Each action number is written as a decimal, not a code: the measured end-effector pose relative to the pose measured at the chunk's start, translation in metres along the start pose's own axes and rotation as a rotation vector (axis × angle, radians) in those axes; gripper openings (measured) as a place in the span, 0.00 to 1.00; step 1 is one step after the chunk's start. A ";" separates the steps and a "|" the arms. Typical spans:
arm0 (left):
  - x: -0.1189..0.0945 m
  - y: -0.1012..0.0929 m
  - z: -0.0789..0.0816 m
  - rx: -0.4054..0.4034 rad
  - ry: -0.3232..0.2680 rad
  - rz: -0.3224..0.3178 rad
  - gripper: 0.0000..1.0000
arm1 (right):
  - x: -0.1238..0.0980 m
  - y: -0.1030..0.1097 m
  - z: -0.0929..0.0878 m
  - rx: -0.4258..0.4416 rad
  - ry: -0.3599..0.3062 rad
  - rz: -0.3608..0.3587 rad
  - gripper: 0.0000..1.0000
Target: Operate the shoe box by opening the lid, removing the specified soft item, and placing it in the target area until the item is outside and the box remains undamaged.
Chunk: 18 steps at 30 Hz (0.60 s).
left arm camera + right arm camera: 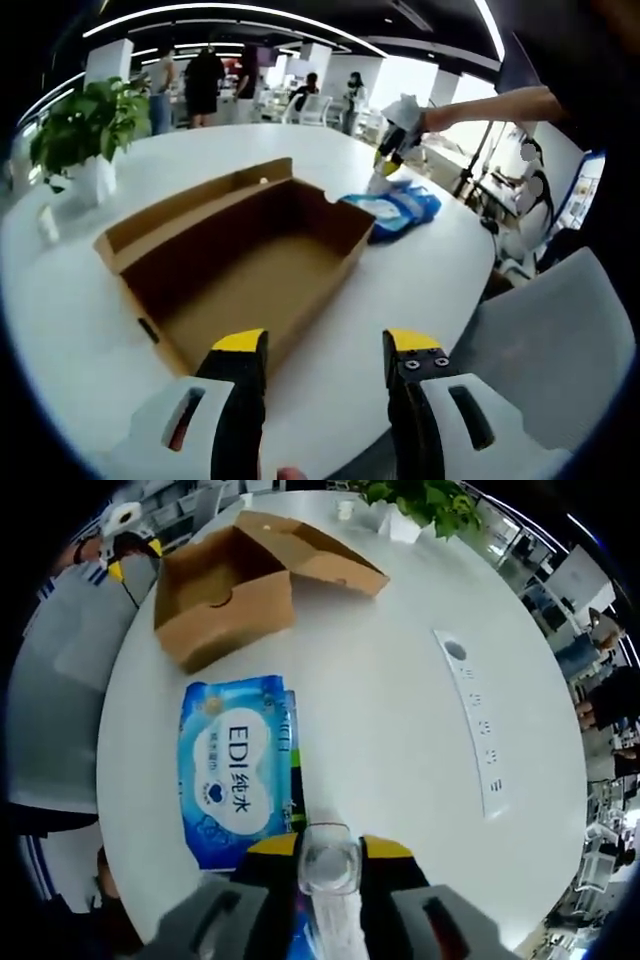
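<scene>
A round white desk (420,270) carries everything. In the left gripper view the shoe box (240,255), plain brown cardboard, sits at the centre of the frame with its lid folded back toward the upper left and its inside bare. Just right of the box lies the soft item, a blue wet-wipe pack (398,208), flat on the desk and outside the box. The left claw (325,350) rises from the bottom edge, its yellow-tipped jaws apart with nothing between them.

In the right gripper view the pack (235,770) lies at centre left, the box (240,580) at upper left, well apart from it. The right claw (330,860) at the bottom edge is clamped on a clear plastic piece (330,865), seemingly a part of the pack; what it is cannot be told. In the left gripper view this claw (392,150) hangs above the pack.

A potted plant (85,125) stands at the upper left. A white strip of sockets (478,720) is set into the desk at right. Beyond is an open office with ceiling light strips and people (205,85) standing in the background; a grey chair (555,330) stands at lower right.
</scene>
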<state>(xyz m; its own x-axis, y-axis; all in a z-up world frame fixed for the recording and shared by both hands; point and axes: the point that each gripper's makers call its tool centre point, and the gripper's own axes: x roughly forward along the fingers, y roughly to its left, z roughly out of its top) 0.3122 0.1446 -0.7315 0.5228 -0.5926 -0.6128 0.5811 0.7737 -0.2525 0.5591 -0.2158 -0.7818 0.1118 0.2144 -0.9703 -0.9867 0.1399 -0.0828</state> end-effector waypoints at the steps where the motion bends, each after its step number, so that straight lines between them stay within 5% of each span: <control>1: -0.001 0.001 0.000 -0.001 0.001 0.002 0.47 | 0.000 0.000 0.000 -0.003 0.001 0.000 0.18; 18: 0.000 0.000 -0.002 -0.006 0.001 0.002 0.47 | 0.002 0.000 -0.007 -0.087 0.037 0.013 0.22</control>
<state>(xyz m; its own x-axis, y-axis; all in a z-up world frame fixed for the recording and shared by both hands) 0.3106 0.1448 -0.7328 0.5230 -0.5911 -0.6141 0.5764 0.7760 -0.2560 0.5587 -0.2221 -0.7853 0.0962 0.1800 -0.9790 -0.9947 0.0521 -0.0882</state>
